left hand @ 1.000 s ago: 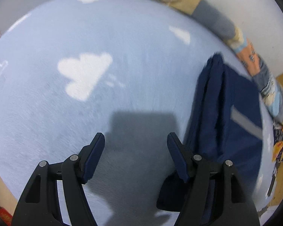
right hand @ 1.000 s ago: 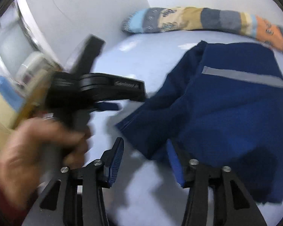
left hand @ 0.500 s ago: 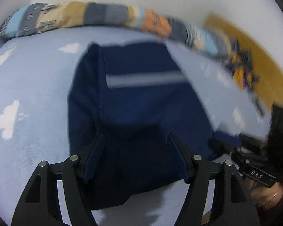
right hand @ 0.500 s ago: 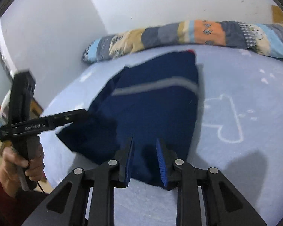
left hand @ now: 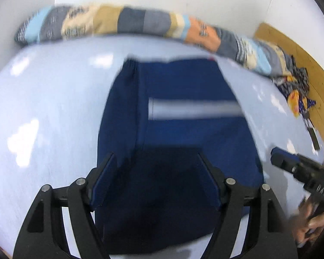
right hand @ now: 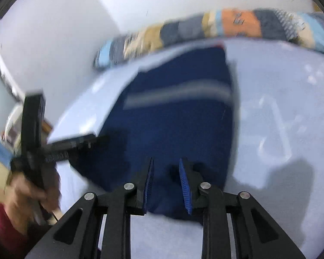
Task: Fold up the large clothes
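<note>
A navy blue garment [left hand: 183, 133] with a grey reflective stripe [left hand: 194, 109] lies folded on the light blue bed [left hand: 49, 112]. My left gripper [left hand: 155, 168] is open above its near end, with nothing between the fingers. My right gripper [right hand: 165, 172] hovers over the garment's [right hand: 172, 125] near edge with its fingers a narrow gap apart, not gripping cloth. The right gripper also shows at the right edge of the left wrist view [left hand: 300, 168], and the left gripper shows at the left of the right wrist view [right hand: 80, 142].
A long patchwork bolster [left hand: 140, 23] lies along the far edge of the bed by the white wall. A wooden floor [left hand: 308, 64] and a pile of patterned cloth [left hand: 296, 88] are at the right. The person's hand [right hand: 32, 194] holds the left gripper.
Both grippers swung round to face the garment and moved closer over its near end. The right gripper's fingers narrowed from wide open to a small gap.
</note>
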A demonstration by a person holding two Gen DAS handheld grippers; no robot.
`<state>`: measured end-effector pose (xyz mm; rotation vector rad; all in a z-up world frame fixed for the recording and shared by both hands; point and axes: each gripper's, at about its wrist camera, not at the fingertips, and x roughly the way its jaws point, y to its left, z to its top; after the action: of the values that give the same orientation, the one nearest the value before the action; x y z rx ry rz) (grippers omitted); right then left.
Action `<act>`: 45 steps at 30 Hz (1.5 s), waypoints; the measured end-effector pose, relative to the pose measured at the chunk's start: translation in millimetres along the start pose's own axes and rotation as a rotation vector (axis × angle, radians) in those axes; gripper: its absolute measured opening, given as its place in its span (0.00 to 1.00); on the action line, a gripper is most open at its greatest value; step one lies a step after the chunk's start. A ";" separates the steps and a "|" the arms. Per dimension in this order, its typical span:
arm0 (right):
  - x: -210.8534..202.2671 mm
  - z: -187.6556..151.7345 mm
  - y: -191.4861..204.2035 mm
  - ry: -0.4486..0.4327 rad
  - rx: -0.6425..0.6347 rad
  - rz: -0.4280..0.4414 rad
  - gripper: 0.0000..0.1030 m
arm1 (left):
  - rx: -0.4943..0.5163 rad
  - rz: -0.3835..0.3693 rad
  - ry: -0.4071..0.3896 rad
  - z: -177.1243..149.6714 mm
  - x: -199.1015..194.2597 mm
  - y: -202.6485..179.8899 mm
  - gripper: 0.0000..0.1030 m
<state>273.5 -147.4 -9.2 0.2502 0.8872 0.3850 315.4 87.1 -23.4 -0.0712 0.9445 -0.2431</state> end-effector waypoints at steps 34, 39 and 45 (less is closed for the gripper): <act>128.7 50.7 -17.1 0.260 -0.128 -0.261 0.32 | -0.137 0.101 0.150 32.6 78.9 19.2 0.75; 86.2 61.6 -2.5 0.247 -0.083 -0.192 0.30 | -0.108 0.079 0.139 15.6 36.1 9.6 0.75; 26.1 4.7 16.5 0.216 -0.073 -0.118 0.33 | -0.076 0.120 0.174 -23.7 10.4 10.6 0.75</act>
<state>288.4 -121.6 -18.6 0.0893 1.0930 0.3378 304.0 96.0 -47.2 -0.0635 1.1269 -0.1039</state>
